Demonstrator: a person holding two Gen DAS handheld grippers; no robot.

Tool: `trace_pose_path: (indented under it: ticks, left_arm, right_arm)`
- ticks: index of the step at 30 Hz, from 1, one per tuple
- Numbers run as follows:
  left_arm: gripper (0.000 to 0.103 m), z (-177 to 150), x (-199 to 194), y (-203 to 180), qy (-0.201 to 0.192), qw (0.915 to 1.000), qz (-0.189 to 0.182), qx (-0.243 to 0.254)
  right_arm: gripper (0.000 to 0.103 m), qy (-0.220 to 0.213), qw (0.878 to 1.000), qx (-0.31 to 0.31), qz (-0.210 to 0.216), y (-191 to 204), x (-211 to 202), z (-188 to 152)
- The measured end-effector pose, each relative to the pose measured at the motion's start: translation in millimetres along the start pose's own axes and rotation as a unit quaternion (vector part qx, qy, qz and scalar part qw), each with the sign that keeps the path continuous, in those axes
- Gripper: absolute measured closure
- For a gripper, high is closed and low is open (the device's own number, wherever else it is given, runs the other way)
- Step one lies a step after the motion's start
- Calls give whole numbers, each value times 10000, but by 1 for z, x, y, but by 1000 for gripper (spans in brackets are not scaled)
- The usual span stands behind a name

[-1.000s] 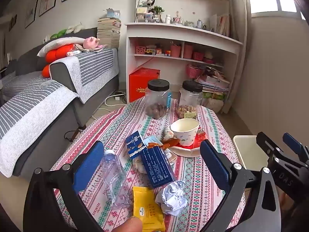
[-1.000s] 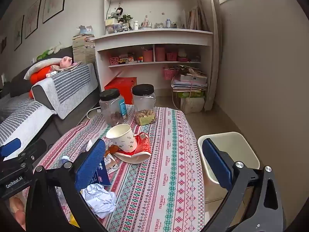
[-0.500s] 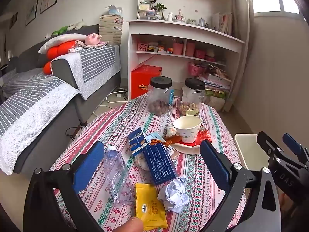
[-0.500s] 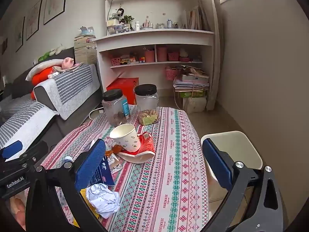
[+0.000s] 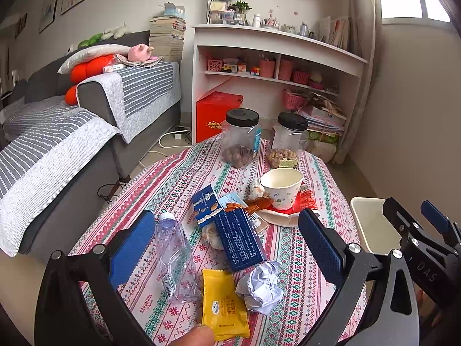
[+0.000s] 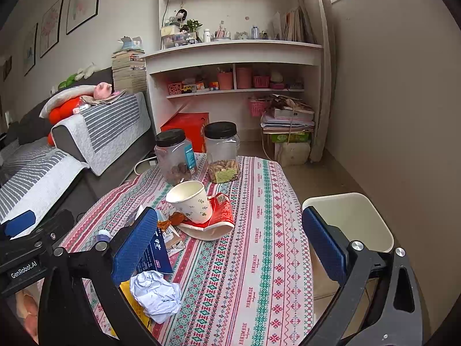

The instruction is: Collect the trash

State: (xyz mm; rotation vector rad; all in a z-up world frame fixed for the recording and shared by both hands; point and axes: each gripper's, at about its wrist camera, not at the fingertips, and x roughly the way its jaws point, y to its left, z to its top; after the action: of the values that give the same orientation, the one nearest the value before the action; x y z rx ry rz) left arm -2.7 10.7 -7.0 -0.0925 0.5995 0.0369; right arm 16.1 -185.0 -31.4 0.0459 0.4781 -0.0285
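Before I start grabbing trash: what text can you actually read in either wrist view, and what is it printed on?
"GenRobot.AI": on the left gripper body, seen from the right wrist view.
"DAS": on the right gripper body, seen from the left wrist view.
"HANDMADE": repeated along the tablecloth stripes.
Red box: gold characters, too blurred to read.
Blue box, yellow packet, red wrapper, jar label: print too small to read.
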Motion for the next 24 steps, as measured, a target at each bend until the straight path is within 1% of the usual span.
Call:
trace_pose_path:
  ticks: [24]
  left_arm:
    - [6, -4, 2, 2, 21, 10000, 3, -1]
  right_arm:
    - [7, 13, 10000, 26, 4, 2, -1, 1]
